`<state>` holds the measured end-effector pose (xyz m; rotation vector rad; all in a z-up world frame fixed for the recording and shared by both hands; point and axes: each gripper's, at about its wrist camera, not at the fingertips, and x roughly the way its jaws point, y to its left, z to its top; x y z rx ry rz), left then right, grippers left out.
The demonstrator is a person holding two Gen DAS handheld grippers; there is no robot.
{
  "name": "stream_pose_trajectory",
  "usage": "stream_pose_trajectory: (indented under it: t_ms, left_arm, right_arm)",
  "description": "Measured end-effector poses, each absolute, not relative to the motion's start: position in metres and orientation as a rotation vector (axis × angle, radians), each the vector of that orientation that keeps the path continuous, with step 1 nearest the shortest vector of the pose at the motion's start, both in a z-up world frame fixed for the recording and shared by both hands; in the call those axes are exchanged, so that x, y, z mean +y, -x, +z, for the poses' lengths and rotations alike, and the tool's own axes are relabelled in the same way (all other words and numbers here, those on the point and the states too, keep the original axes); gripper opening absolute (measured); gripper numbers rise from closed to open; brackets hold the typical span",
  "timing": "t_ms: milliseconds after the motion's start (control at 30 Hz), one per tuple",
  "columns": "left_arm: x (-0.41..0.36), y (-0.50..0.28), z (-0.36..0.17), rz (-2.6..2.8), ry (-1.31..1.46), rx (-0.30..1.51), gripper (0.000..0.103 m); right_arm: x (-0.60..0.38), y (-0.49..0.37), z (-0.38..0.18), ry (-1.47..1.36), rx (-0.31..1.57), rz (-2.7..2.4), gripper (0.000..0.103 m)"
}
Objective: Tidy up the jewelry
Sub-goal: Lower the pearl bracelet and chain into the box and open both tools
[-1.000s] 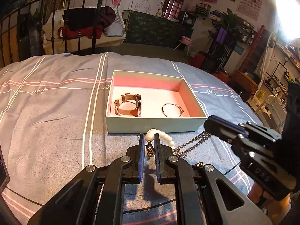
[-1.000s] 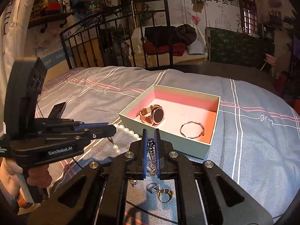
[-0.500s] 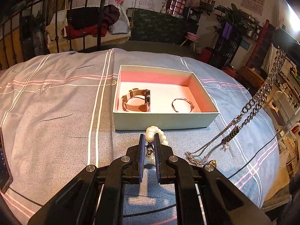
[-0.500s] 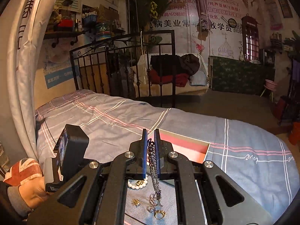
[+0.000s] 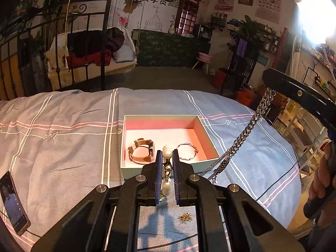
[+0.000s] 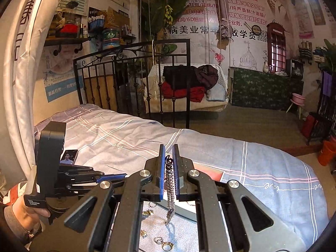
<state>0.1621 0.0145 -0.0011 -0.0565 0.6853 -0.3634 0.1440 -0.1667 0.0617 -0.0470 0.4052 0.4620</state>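
My left gripper [image 5: 167, 154] is shut on a pearl bracelet [image 5: 167, 185], which hangs between the blue pads by its clasp above the bed. Just beyond it lies an open pale box with a pink lining [image 5: 168, 124], holding a brown-strapped watch [image 5: 141, 151] and a thin bangle [image 5: 187, 151]. My right gripper [image 6: 167, 149] is shut on a silver chain [image 6: 170, 191] that dangles from its pads; in the left wrist view the same chain [image 5: 241, 138] hangs slanting down from the right gripper [image 5: 271, 79] at the right, its lower end near the box's corner.
Small rings and gold pieces [image 6: 161, 242] lie on the grey striped bedspread [image 5: 63, 138] below the right gripper; a gold brooch [image 5: 185, 217] lies under the left one. A phone [image 5: 13, 203] rests at the left. A black iron bed frame [image 6: 130, 79] stands behind.
Both grippers have risen. The pearl bracelet has come off the bedspread and hangs in the left gripper. The chain has been lifted high and now dangles almost clear of the bed.
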Motion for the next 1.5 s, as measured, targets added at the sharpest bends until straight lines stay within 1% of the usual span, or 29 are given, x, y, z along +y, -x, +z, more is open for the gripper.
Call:
stream_pose_trajectory:
  t_ms: [233,267,300,467,600,800,1133,1267,1433,1467,1500]
  left_arm:
    - [0.006,-0.176,0.024,-0.370,0.038,0.627,0.009]
    - [0.005,-0.179,0.028,-0.370,0.035,0.617,0.009]
    - [0.004,-0.181,0.031,-0.371,0.034,0.611,0.009]
    - [-0.001,-0.201,0.047,-0.366,0.039,0.589,0.009]
    - [-0.002,-0.211,0.048,-0.375,0.044,0.594,0.009]
    - [-0.012,-0.238,0.025,-0.363,0.042,0.662,0.009]
    - [-0.021,-0.282,-0.036,-0.321,0.036,0.834,0.009]
    - [-0.017,-0.290,-0.049,-0.299,0.045,0.869,0.009]
    - [-0.017,-0.289,-0.050,-0.297,0.038,0.871,0.009]
    - [-0.017,-0.288,-0.048,-0.292,0.035,0.863,0.014]
    - [-0.017,-0.285,-0.044,-0.286,0.034,0.850,0.023]
  right_arm:
    - [-0.165,-0.155,0.082,0.062,0.383,0.450,0.008]
    - [-0.165,-0.158,0.087,0.065,0.376,0.448,0.006]
    - [-0.166,-0.160,0.093,0.068,0.363,0.444,0.002]
    - [-0.167,-0.180,0.120,0.082,0.330,0.423,0.002]
    - [-0.168,-0.195,0.120,0.080,0.346,0.418,0.002]
    - [-0.161,-0.231,0.083,0.082,0.464,0.407,0.002]
    - [-0.153,-0.288,-0.024,0.089,0.753,0.372,0.002]
    - [-0.155,-0.293,-0.047,0.085,0.796,0.360,0.002]
    - [-0.159,-0.290,-0.051,0.079,0.796,0.356,0.002]
    - [-0.159,-0.289,-0.049,0.080,0.796,0.354,0.002]
    - [-0.159,-0.287,-0.048,0.078,0.799,0.355,0.003]
